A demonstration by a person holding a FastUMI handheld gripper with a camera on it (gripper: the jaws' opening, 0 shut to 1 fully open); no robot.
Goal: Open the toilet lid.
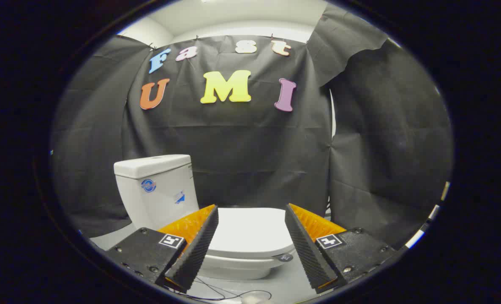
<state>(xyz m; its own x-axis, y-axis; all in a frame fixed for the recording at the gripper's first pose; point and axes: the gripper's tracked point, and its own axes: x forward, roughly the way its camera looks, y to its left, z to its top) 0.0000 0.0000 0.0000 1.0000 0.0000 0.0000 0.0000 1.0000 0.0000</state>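
Gripper point(250, 215): fingers spread wide, grasping nothing, nothing touching either pad. It hangs above and short of the toilet, looking along it toward the tank.

Toilet lid point(250, 232): down flat on the seat, closed, seen in the gap between the two fingers and a little beyond them. Task not yet started, by my reading.

Tank point(155, 190): upright behind the lid, off toward the left finger, against the black cloth wall point(254, 147).

Handling, judged only: the lid looks like smooth, glossy, rigid plastic. Likely light, stiff, swinging on a hinge at the tank end. Slippery on the top face, so a pinch on the flat is poor. Better hold is the front rim point(244, 252), the edge farthest from the tank, where a finger could hook under the lip and lift. Gap under the lip too small to judge here.

A small dark tag point(283, 257) sits at the seat's front edge near the right finger. Thin cable point(229, 293) on the floor below.

Count: one toilet, one lid, one tank, one gripper with two fingers.
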